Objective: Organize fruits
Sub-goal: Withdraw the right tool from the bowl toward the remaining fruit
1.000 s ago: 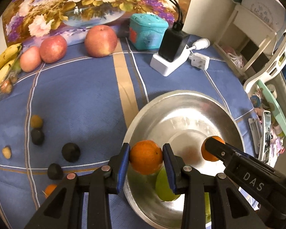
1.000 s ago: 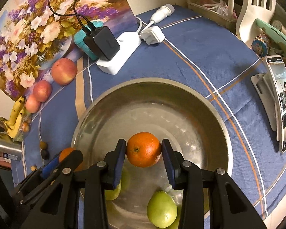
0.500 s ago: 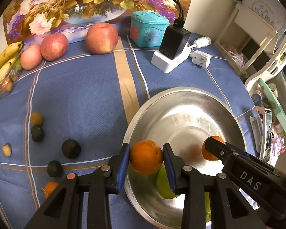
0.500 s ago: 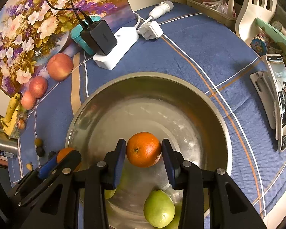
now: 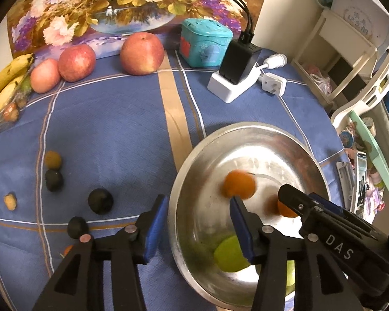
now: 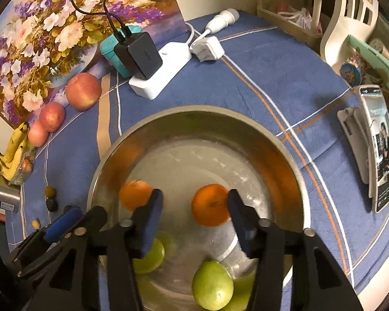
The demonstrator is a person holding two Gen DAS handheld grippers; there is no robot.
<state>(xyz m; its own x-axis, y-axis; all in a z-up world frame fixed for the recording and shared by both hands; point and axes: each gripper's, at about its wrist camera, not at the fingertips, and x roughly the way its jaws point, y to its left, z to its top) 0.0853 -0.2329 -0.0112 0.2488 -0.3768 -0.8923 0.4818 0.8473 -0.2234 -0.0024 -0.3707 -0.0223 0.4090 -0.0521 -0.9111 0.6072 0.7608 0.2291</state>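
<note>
Now both grippers, left (image 5: 198,221) and right (image 6: 193,211), gape wide over two blurred oranges (image 6: 210,205) inside the steel bowl (image 6: 194,114).

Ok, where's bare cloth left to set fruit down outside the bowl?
Widest bare patch: between the apples, the dark fruits and the bowl. Another lies between the bowl and the phone. The charger corner is crowded.

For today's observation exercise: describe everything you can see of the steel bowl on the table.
The steel bowl is wide, round and shallow, of dull, scuffed silvery metal with a thin bright rim. It sits upright on the blue checked tablecloth, in front of the white charger dock. Inside lie two oranges, one motion-blurred, and green fruits at the near side. Both tools hang open above it.
</note>
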